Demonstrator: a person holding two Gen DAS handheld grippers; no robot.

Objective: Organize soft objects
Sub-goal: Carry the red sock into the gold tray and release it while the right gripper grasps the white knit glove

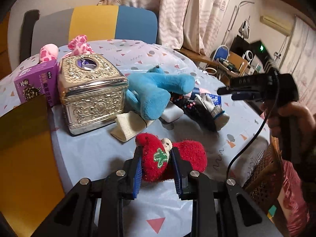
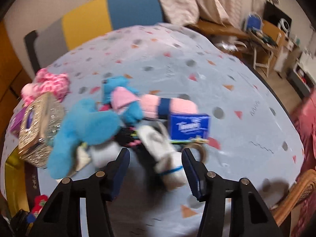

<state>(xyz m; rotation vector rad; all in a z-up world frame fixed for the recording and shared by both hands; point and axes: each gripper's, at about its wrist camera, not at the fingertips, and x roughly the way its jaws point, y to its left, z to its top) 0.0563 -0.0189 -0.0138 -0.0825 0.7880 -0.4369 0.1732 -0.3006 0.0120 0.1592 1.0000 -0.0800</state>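
Round table (image 1: 110,154) w/ a pale blue cloth, printed w/ pink triangles, grey dots and squiggles. Left gripper (image 1: 156,158) has its jaws clamped on a red fuzzy sock (image 1: 177,158) w/ a green patch, near the table's 6 o'clock edge in the left wrist view. At 10 o'clock from the sock sits a silver embossed tissue box (image 1: 92,92); a purple carton (image 1: 33,81) is just beside it at 9, and a pink spotted plush (image 1: 79,44) behind. A blue plush (image 1: 156,90) lies at 12 from the sock, over a heap of dark and white socks (image 1: 205,106).

Right gripper (image 2: 156,162) points down at that heap, jaws part open, a white sock (image 2: 167,165) between them but not pinched; view is blurred. A blue tissue pack (image 2: 189,125) at 1 o'clock from it, a pink roll w/ a blue band (image 2: 169,104) beyond.

Room: grey-yellow-blue chair (image 1: 94,23) at the far side, pale curtains (image 1: 177,9) behind, cluttered wooden desk (image 1: 227,63) at 2 o'clock, wicker chair (image 1: 262,169) at 4.
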